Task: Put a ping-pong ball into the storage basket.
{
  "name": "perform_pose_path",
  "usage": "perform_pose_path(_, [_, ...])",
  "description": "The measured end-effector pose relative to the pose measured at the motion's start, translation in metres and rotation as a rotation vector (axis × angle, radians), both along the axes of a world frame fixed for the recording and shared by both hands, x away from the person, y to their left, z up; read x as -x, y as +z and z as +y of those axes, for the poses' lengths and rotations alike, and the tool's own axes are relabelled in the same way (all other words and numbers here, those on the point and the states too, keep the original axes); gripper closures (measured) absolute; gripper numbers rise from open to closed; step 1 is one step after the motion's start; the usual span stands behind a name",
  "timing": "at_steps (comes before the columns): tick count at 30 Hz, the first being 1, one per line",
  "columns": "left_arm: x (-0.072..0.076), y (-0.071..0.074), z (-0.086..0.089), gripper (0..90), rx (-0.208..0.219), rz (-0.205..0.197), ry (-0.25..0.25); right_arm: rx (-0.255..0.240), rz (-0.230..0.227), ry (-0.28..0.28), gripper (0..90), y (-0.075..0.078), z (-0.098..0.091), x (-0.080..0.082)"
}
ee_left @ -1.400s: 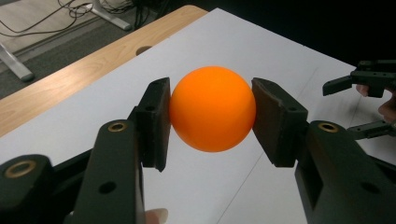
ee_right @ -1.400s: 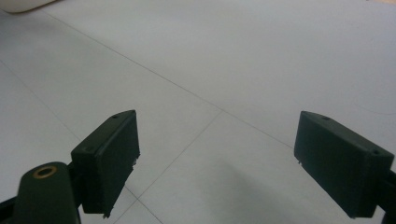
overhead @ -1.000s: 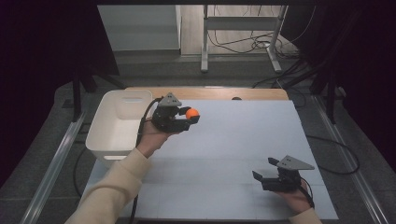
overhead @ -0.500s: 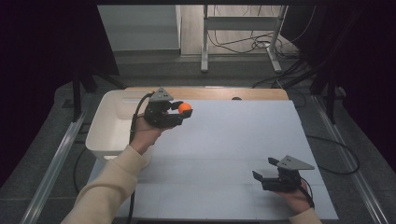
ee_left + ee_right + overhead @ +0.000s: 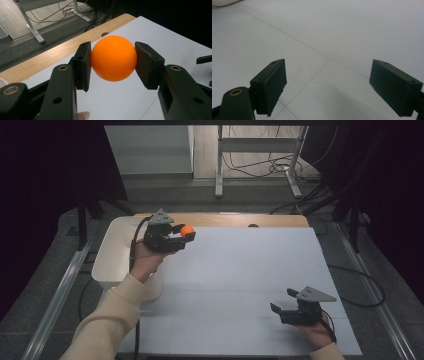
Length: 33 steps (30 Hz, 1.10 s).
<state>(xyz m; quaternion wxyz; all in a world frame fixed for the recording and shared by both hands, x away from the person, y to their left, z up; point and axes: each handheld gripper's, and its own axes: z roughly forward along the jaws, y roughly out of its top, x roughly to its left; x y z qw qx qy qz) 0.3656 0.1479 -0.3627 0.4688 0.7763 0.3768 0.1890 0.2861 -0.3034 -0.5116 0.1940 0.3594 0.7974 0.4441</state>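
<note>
White table surface (image 5: 240, 285) spans most of high view, wooden edge strip (image 5: 225, 220) along far side. White bin (image 5: 107, 265) sits just behind and below left gripper (image 5: 182, 236), at table's left edge; contents hard to tell from here. Left gripper raised above table, jaws clenched on orange ball (image 5: 113, 58), pads pressing both sides of it. Right gripper (image 5: 282, 301) low near table's near right corner, well apart from ball, jaws spread wide, nothing between them, bare table ahead.
</note>
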Motion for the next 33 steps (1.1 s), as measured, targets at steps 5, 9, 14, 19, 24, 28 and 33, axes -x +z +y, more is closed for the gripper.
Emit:
perform_pose_path(5, [0.000, 0.001, 0.008, 50.3, 0.004, -0.002, 0.018, 0.001, -0.001, 0.000, 14.6, 0.000, 0.000, 0.000])
perform_pose_path(9, [0.002, 0.001, 0.015, 50.3, 0.005, -0.003, 0.033, 0.001, 0.000, -0.001, 14.6, 0.000, 0.000, 0.000])
perform_pose_path(14, [0.002, 0.001, 0.026, 50.3, 0.015, -0.008, 0.058, 0.003, -0.001, 0.000, 14.6, 0.000, 0.000, 0.000])
perform_pose_path(19, [0.002, 0.001, 0.036, 50.3, 0.025, -0.007, 0.081, 0.004, -0.001, -0.001, 14.6, 0.000, 0.000, 0.000])
perform_pose_path(24, [0.002, 0.001, 0.044, 50.3, 0.025, -0.009, 0.107, 0.011, -0.001, -0.004, 14.5, 0.000, 0.001, 0.000])
perform_pose_path(28, [0.001, 0.000, 0.048, 50.3, 0.020, -0.010, 0.125, 0.008, -0.001, -0.003, 14.6, 0.000, 0.001, 0.000])
perform_pose_path(33, [0.001, -0.001, 0.054, 50.3, 0.004, -0.012, 0.147, 0.008, -0.001, -0.003, 14.5, 0.000, 0.001, 0.000])
